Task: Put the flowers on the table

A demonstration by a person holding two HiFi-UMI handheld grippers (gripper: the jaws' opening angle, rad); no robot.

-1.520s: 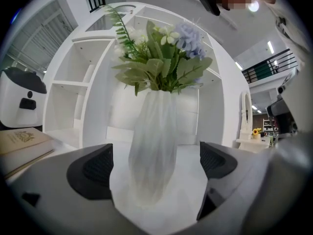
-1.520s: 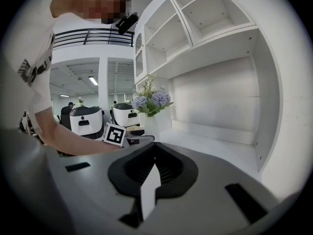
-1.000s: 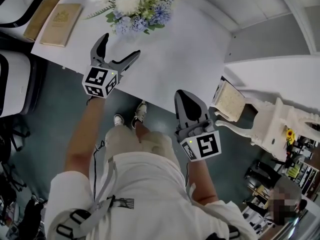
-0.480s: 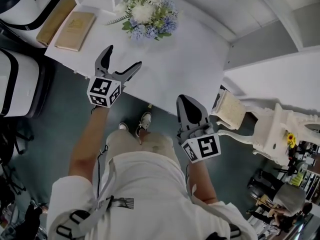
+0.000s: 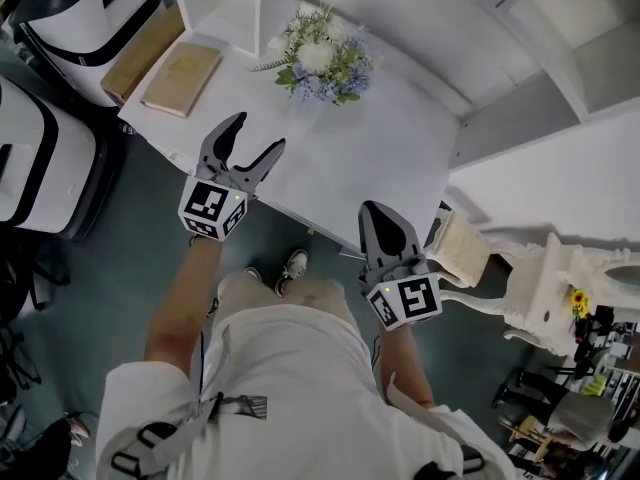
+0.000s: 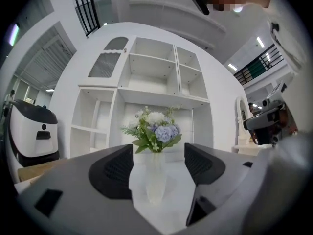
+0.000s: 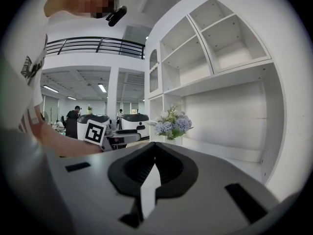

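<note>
The flowers (image 5: 322, 58), a white and blue bunch in a pale vase, stand upright on the white table (image 5: 400, 138) near its far side. My left gripper (image 5: 255, 138) is over the table's near edge, short of the flowers and pointing at them. It is open with nothing between its jaws, which have just been closing. In the left gripper view the flowers (image 6: 154, 130) show beyond the gap of the left gripper (image 6: 157, 153). My right gripper (image 5: 380, 213) is shut and empty at the table's near edge, further right. The flowers (image 7: 171, 124) stand far ahead of the right gripper (image 7: 155, 146).
A tan book (image 5: 182, 65) lies at the table's left end. A white shelf unit (image 6: 146, 82) rises behind the table. An ornate white chair (image 5: 520, 258) stands at the right. White and black machines (image 5: 40, 158) stand at the left.
The left gripper's jaws have narrowed. The left gripper now sits further back from the flowers, and both grippers have risen a little. The flowers have not moved on the table.
</note>
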